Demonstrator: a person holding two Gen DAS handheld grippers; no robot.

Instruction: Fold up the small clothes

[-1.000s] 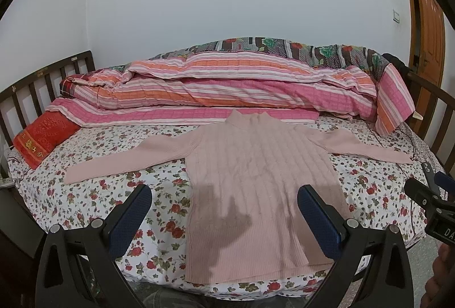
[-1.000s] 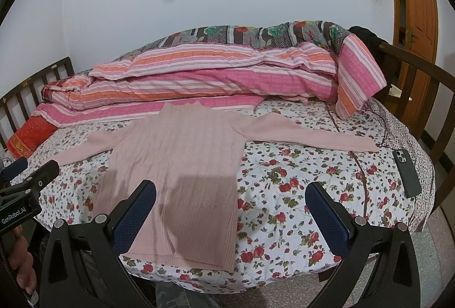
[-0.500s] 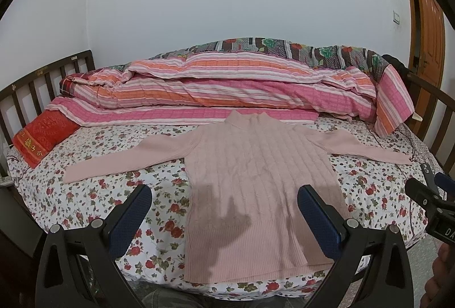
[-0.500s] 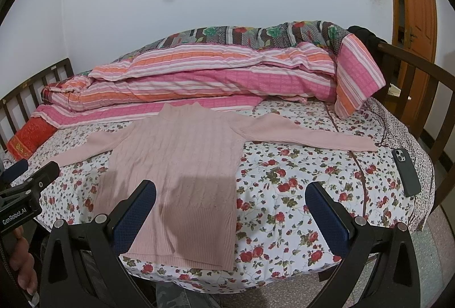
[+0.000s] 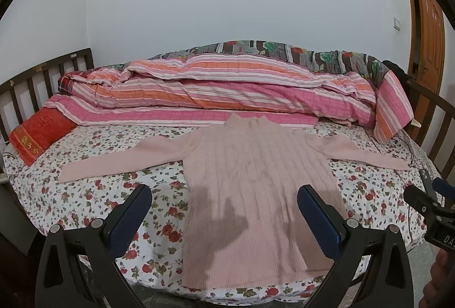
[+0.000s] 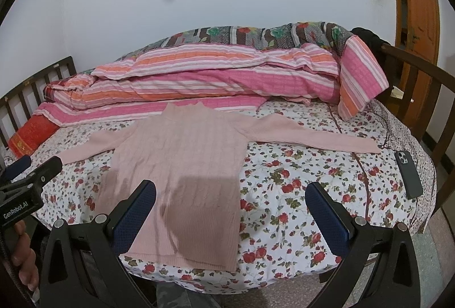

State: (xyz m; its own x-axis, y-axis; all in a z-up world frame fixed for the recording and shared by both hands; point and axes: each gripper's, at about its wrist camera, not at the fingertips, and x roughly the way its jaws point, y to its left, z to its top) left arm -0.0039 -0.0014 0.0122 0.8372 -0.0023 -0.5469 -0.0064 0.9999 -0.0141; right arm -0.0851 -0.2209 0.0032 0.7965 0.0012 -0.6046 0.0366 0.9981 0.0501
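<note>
I see pink sweater (image 5: pixel 256 183) flat on bed (image 5: pixel 93 194), sleeves out, my left gripper (image 5: pixel 224 220) fingers spread, right gripper (image 6: pixel 230 217) fingers spread, both above near hem, phone (image 6: pixel 409 174) at right edge

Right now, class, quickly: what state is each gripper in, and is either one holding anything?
Left gripper: open, holding nothing, above the sweater.
Right gripper: open, holding nothing.
</note>
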